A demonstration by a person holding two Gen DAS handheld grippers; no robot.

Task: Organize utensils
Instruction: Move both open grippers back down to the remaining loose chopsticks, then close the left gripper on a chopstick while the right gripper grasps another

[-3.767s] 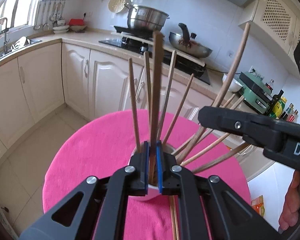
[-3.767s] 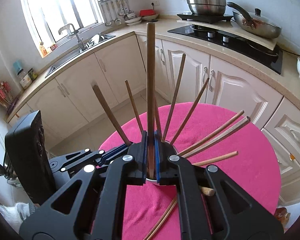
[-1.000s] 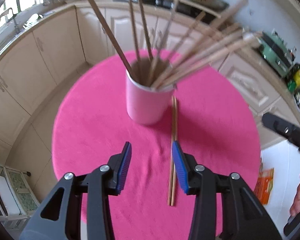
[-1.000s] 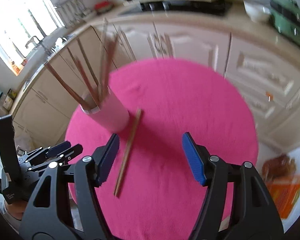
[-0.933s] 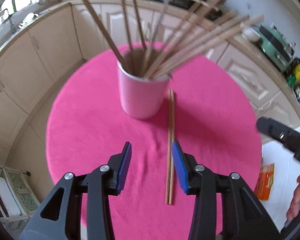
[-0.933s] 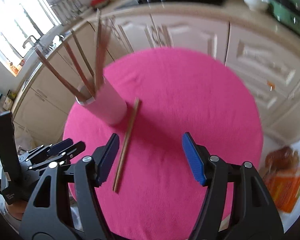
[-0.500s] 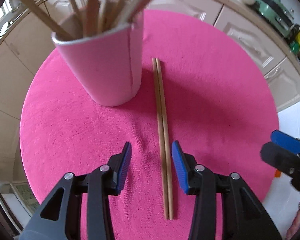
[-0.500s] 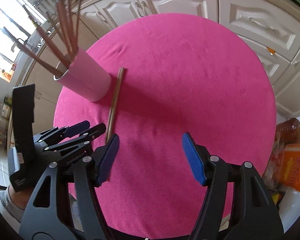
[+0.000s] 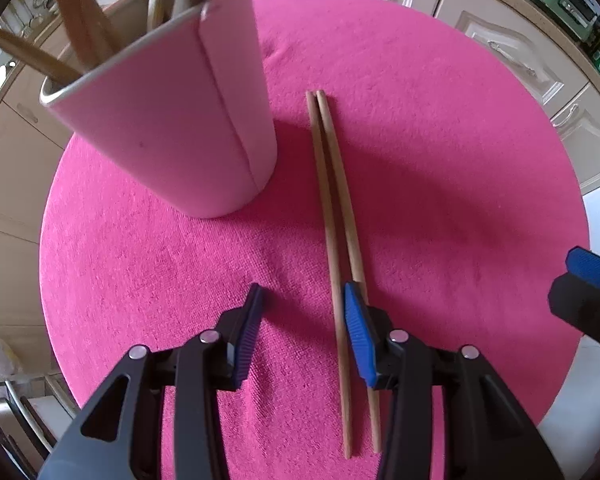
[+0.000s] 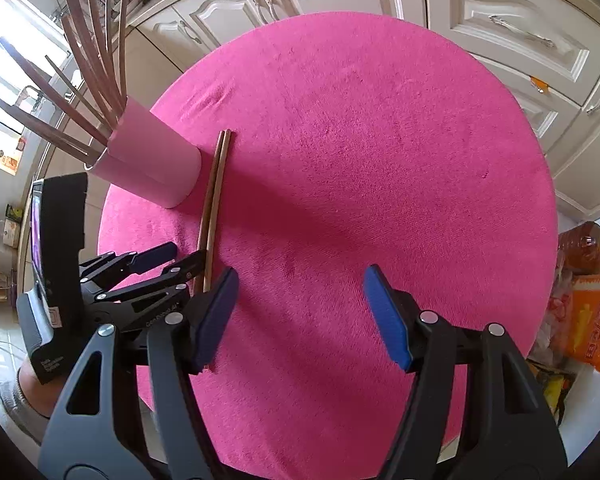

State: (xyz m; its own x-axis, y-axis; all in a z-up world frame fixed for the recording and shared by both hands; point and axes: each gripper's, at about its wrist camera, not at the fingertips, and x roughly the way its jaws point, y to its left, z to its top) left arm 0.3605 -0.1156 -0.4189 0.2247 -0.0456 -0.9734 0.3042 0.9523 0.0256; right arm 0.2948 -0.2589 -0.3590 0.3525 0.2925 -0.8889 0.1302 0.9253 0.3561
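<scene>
Pink cloth [image 10: 360, 160] lies bare right of chopsticks [image 9: 336, 216].

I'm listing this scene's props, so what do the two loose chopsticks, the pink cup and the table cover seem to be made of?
Chopsticks: likely wood or bamboo, matte brown with faint grain. Pink cup: smooth and matte, with a vertical seam, perhaps plastic or a wrapped sleeve. Table cover: magenta fabric with short, fuzzy pile like towelling.

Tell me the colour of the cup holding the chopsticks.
Pale pink cup, with a lengthwise seam; it shows best in the left wrist view.
</scene>
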